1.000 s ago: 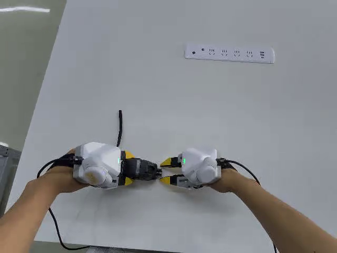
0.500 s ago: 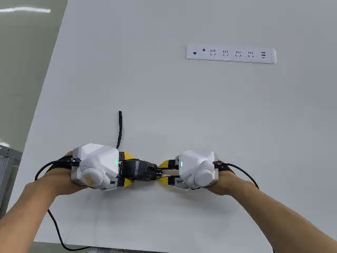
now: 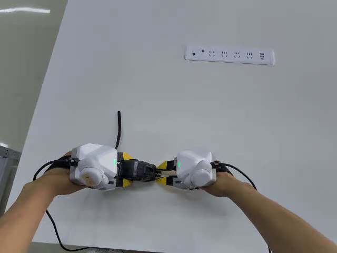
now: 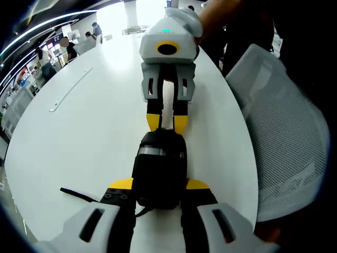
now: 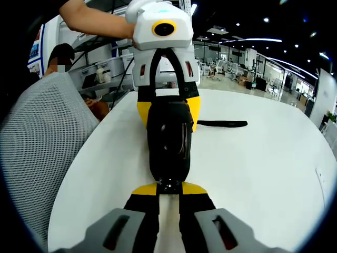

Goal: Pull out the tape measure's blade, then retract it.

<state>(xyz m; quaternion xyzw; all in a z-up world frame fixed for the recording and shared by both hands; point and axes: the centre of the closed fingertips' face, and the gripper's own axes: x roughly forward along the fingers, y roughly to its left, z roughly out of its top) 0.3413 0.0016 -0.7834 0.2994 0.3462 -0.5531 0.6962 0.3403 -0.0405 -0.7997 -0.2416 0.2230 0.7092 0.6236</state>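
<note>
A black tape measure (image 3: 136, 170) lies low over the white table (image 3: 174, 105), and my left gripper (image 3: 124, 169) is shut on its body. From the left gripper view, the case (image 4: 160, 168) sits between my yellow jaws (image 4: 158, 184). My right gripper (image 3: 164, 173) faces it from the right, its yellow tips closed on the blade's end hook at the case mouth. From the right gripper view, the tips (image 5: 168, 188) pinch the small tab just below the case (image 5: 168, 137). No length of blade shows between them.
The tape measure's black wrist strap (image 3: 119, 129) trails away across the table. A white power strip (image 3: 229, 54) lies at the far right. The table's near edge is close under both hands, and a mesh chair back (image 4: 279, 142) stands beside it.
My right gripper has moved left up to the tape measure and closed its open jaws on the blade's end hook. The left gripper has kept its hold, shifting slightly.
</note>
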